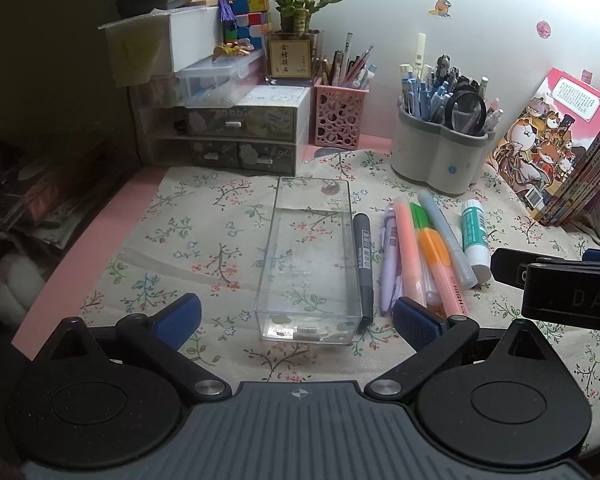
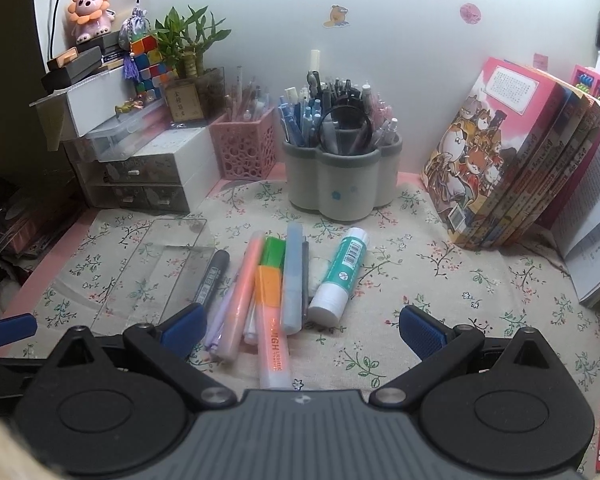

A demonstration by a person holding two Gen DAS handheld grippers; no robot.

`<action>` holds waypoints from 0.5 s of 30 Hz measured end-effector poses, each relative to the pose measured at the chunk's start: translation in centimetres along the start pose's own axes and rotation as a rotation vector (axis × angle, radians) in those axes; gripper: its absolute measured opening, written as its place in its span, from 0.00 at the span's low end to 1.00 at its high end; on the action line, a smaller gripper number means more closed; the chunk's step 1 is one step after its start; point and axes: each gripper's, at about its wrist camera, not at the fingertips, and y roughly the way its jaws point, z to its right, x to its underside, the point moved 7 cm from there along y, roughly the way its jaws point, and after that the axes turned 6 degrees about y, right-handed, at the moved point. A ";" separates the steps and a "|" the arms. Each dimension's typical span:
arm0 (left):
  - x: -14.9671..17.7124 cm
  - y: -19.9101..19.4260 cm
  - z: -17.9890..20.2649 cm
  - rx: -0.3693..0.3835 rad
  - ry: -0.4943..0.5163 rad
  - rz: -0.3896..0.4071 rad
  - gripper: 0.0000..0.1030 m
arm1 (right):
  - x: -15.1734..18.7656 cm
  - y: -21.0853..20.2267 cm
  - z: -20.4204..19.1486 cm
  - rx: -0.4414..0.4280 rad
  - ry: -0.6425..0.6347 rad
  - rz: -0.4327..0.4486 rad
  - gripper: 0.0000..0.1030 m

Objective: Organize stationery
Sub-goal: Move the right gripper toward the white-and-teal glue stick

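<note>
Desk scene, read from left to right. The left gripper (image 1: pixel 296 316), with blue-padded fingers spread wide and nothing between them, hovers low over the floral tablecloth (image 1: pixel 204 240). Directly ahead of it, almost centred between the fingers, stands the empty clear rectangular plastic tray (image 1: pixel 310 256), long axis pointing away. The tray is probably light, rigid and slick-walled; a grip across its short width near the close end would likely hold, though it may slide on the cloth.

Touching the tray's right wall lies the dark grey marker pen (image 1: pixel 362 264), parallel to it. Just beside it comes a loose bundle: a lilac pen (image 1: pixel 390 264), a pale orange highlighter (image 1: pixel 410 252), a green-and-orange highlighter (image 1: pixel 430 240) and a pale blue highlighter (image 1: pixel 446 236), several overlapping. These are light, stiff and smooth-barrelled, so each is best pinched across mid-barrel; lifting one may disturb its neighbours. Rightmost lies the white glue stick with teal label (image 1: pixel 476 240), thicker, round and prone to roll.

The right gripper (image 2: pixel 300 330), likewise wide open and holding nothing, faces this bundle: the near ends of the highlighters lie between its fingers, the glue stick (image 2: pixel 342 276) slightly farther ahead, the tray (image 2: pixel 156 272) off to its left.
</note>
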 end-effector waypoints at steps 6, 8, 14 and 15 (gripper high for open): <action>0.6 1.2 0.3 0.011 -0.012 -0.004 0.94 | 0.2 0.7 0.2 0.008 -0.004 -0.010 0.89; 0.5 1.6 0.4 0.014 -0.014 -0.005 0.93 | 0.2 1.0 0.2 0.017 -0.014 -0.013 0.89; 0.4 2.0 0.3 0.009 -0.017 0.006 0.93 | 0.1 1.4 0.0 0.018 -0.027 -0.014 0.89; 0.4 2.1 0.3 0.010 -0.018 0.005 0.93 | 0.1 1.5 -0.1 0.019 -0.032 -0.013 0.89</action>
